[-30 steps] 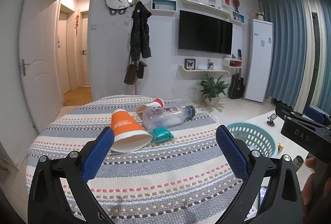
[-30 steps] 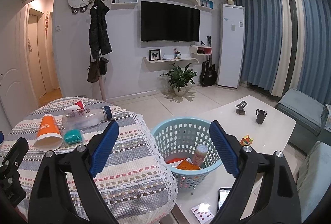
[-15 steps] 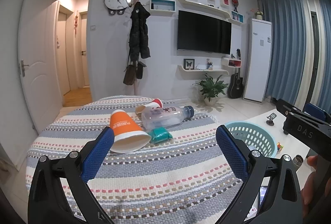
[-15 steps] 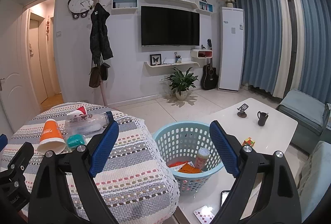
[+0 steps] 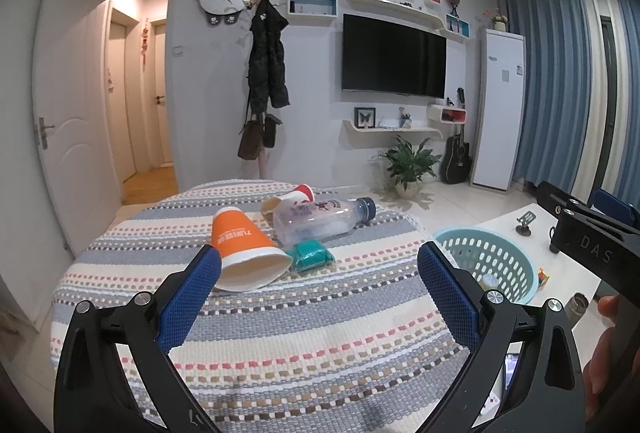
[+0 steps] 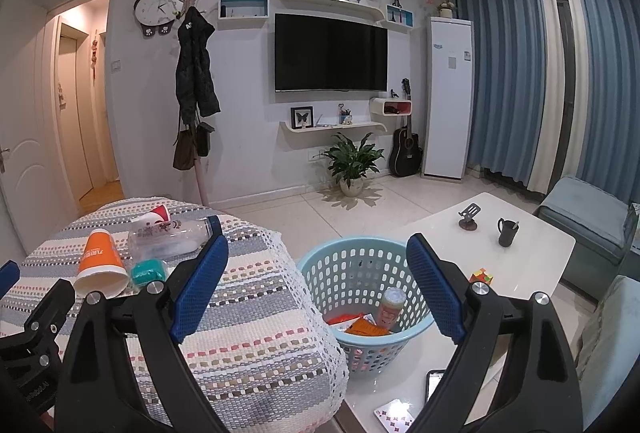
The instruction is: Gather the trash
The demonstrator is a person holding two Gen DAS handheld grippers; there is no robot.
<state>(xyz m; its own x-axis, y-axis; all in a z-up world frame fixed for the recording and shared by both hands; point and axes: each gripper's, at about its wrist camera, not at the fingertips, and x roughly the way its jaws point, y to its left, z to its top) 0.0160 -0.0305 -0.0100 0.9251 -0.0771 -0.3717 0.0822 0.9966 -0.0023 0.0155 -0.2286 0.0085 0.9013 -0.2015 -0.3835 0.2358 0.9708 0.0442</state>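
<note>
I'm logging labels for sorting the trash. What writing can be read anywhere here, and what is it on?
"DAS": on the black arm of the right claw.
Orange cup: white characters, too small to read.
Clear bottle: label print blurred.
Small bottle in the basket: label unreadable.
White cabinet: blue logo too small.

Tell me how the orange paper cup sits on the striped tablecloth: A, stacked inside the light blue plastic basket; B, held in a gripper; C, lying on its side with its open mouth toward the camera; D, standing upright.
C: the orange paper cup lies tipped on the striped tablecloth, its white open mouth facing the camera, with no gripper on it.
</note>
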